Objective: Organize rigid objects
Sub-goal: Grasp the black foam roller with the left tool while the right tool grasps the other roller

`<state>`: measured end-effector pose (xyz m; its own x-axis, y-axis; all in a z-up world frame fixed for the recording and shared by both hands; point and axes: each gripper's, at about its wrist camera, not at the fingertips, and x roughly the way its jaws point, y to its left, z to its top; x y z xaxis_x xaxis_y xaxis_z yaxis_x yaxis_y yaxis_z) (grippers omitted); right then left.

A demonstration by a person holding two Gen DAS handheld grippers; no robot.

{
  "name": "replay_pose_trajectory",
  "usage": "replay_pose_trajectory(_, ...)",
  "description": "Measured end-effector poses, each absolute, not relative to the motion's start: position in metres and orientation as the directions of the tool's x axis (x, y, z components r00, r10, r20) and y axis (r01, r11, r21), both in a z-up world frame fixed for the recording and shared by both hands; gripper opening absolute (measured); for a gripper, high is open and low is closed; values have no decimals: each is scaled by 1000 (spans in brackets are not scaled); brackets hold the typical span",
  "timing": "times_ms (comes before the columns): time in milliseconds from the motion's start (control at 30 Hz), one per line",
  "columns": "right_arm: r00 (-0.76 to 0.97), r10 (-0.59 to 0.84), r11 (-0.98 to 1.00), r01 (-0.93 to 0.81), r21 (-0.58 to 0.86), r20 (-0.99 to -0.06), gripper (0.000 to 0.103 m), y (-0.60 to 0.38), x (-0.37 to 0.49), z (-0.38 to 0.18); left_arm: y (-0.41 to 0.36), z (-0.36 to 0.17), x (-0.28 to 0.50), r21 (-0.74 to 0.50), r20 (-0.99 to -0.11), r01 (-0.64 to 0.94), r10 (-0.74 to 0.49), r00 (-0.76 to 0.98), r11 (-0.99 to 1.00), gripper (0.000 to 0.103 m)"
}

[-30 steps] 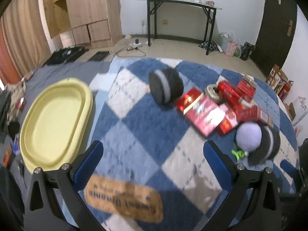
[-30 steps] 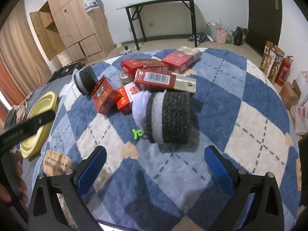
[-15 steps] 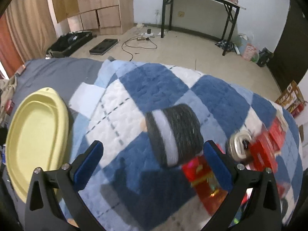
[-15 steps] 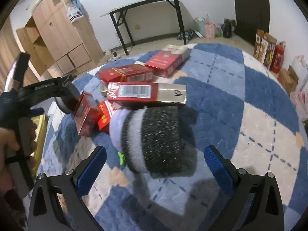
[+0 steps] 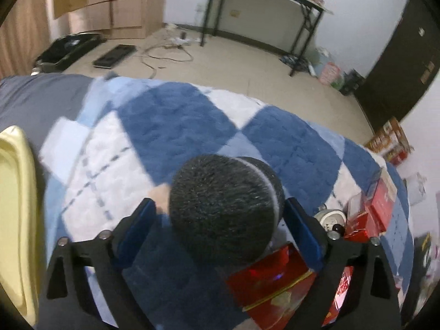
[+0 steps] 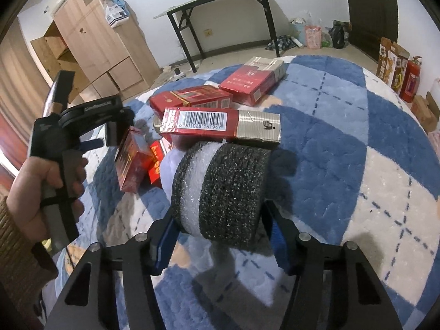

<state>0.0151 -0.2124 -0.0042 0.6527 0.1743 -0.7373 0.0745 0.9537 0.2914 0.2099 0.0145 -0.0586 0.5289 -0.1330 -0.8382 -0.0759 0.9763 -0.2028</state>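
Observation:
In the left wrist view a black foam roll (image 5: 222, 209) with a white band lies on the checked blanket (image 5: 176, 126). My left gripper (image 5: 220, 206) straddles it with jaws closing; the right finger is at the roll, the left finger (image 5: 143, 220) stands a little apart. In the right wrist view a second roll (image 6: 222, 192), black with a white end, sits between the fingers of my right gripper (image 6: 220, 211), whose jaws are closing and lie against both of its ends. Several red boxes (image 6: 198, 123) are piled just behind this roll.
A yellow tray (image 5: 13, 206) lies off the blanket's left edge. A red box (image 5: 269, 277) and a small round tin (image 5: 330, 217) crowd my left gripper's right finger. A person's hand (image 6: 46, 181) holds the left tool. Floor, black table and wooden cabinet lie beyond.
My left gripper moved forward and down until the black roll sat between its fingers, which narrowed slightly. My right gripper's fingers came in from wide apart onto the ends of the second roll.

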Motion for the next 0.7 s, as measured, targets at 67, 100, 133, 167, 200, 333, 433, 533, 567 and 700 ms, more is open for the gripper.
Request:
replay_pose_trajectory(67, 645, 184, 951, 75, 301, -742, 59, -214, 16, -6, 9, -63, 215, -202, -849, -55, -147, 507, 978, 80)
replay_pose_trajectory(100, 647, 187, 949, 76, 307, -739, 59, -215, 16, -6, 8, -65, 216, -196, -854, -53, -144, 500, 979, 75)
replay_pose_trajectory(133, 649, 186, 949, 75, 306, -737, 58, -215, 17, -5, 8, -66, 218, -189, -858, -60, -135, 496, 980, 70)
replay_pose_trajectory(167, 651, 185, 950, 74, 304, -736, 58, -215, 17, -5, 8, -66, 218, -195, -856, -62, -139, 498, 979, 70)
replay_pose_trajectory(200, 653, 183, 951, 73, 301, -735, 58, -216, 17, -4, 9, -66, 219, -202, -855, -61, -145, 498, 978, 70)
replay_pose_trajectory(333, 653, 181, 954, 67, 294, -735, 57, -217, 16, -1, 16, -57, 210, -207, -844, -56, -149, 516, 977, 69)
replay_pose_trajectory(433, 653, 156, 961, 73, 266, -741, 57, -220, 12, 6, 21, -45, 198, -183, -835, -41, -133, 534, 982, 69)
replay_pose_trajectory(533, 657, 145, 960, 87, 266, -740, 57, -229, 5, 17, 24, -28, 174, -133, -827, 1, -111, 551, 991, 69)
replay_pose_trajectory(567, 655, 142, 961, 89, 262, -743, 57, -232, 4, 19, 25, -20, 162, -118, -820, 20, -109, 562, 993, 69)
replay_pose_trajectory(700, 676, 94, 975, 87, 205, -731, 57, -234, 0, 32, 29, -1, 131, -103, -807, 52, -114, 579, 993, 69)
